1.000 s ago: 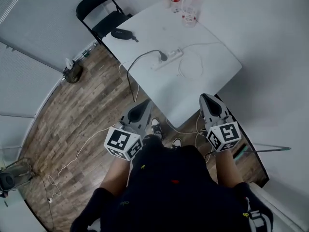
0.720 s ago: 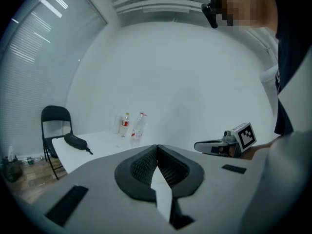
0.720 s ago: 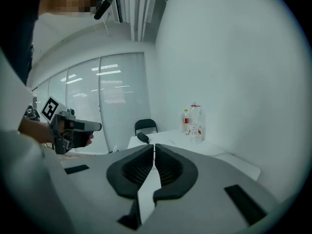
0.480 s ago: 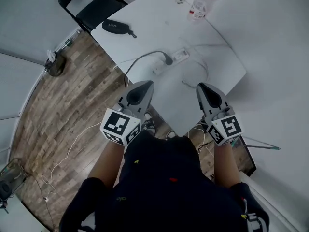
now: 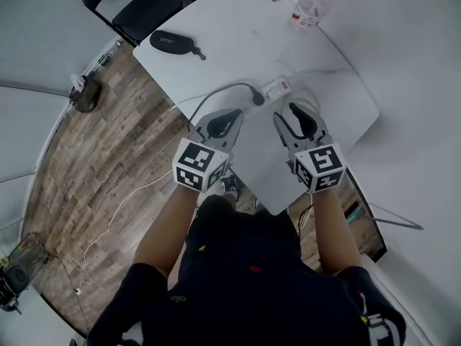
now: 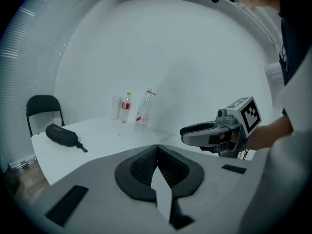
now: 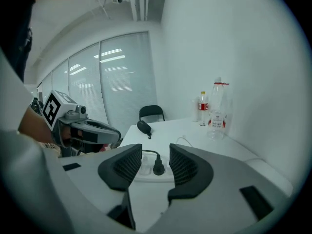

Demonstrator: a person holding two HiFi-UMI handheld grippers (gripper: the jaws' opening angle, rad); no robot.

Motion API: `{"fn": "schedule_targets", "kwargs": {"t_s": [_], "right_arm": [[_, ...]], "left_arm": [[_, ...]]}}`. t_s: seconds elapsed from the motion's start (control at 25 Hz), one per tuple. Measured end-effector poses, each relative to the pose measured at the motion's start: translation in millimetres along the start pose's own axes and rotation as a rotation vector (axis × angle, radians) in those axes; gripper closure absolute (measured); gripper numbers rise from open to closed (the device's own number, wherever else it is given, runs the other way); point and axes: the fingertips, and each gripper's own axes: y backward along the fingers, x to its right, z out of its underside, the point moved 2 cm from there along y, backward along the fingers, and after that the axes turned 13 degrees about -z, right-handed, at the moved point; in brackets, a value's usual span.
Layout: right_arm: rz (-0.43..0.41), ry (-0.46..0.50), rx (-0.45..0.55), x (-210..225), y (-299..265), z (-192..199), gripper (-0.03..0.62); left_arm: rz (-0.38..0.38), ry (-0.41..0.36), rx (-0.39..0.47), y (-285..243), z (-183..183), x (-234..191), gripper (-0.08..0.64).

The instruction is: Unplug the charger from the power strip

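Note:
A white power strip (image 5: 276,89) lies on the white table (image 5: 238,56), with the charger's black plug (image 5: 257,99) standing in its near end and a black cable running off to the left. My right gripper (image 5: 292,114) hovers just short of the strip. Its jaws are opening, and nothing is between them. In the right gripper view the plug (image 7: 158,168) and strip (image 7: 146,173) show through the gap of that gripper (image 7: 155,150), further out. My left gripper (image 5: 227,114) is shut and empty, left of the plug. Its jaws (image 6: 157,147) meet at the tips.
A black glasses case (image 5: 173,43) lies at the table's far left, and bottles (image 5: 310,6) stand at the far edge. A white cord (image 5: 311,104) loops right of the strip. A black chair (image 5: 140,9) stands beyond the table. Thin cables trail on the wooden floor (image 5: 94,164).
Both grippers have moved forward and down from beside my body to over the table near the power strip. The right gripper's jaws have parted. The left stays shut.

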Motion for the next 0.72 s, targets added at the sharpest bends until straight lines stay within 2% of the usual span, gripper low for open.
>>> {"fn": "schedule_targets", "kwargs": {"t_s": [0.4,0.6,0.72], "right_arm": [[0.020,-0.027,-0.164,61,-68,62,0.393],[0.007,-0.059,-0.193,73,-85,81,0.393],[0.009,-0.053,-0.187,76,-88,82,0.393]], "left_arm": [[-0.008,0.026,-0.161,-75,56,-13,0.540],[-0.016,0.041,-0.200,-91,73,-18,0.540],[-0.023,0.029,-0.194,-93,73,-18,0.540]]}}
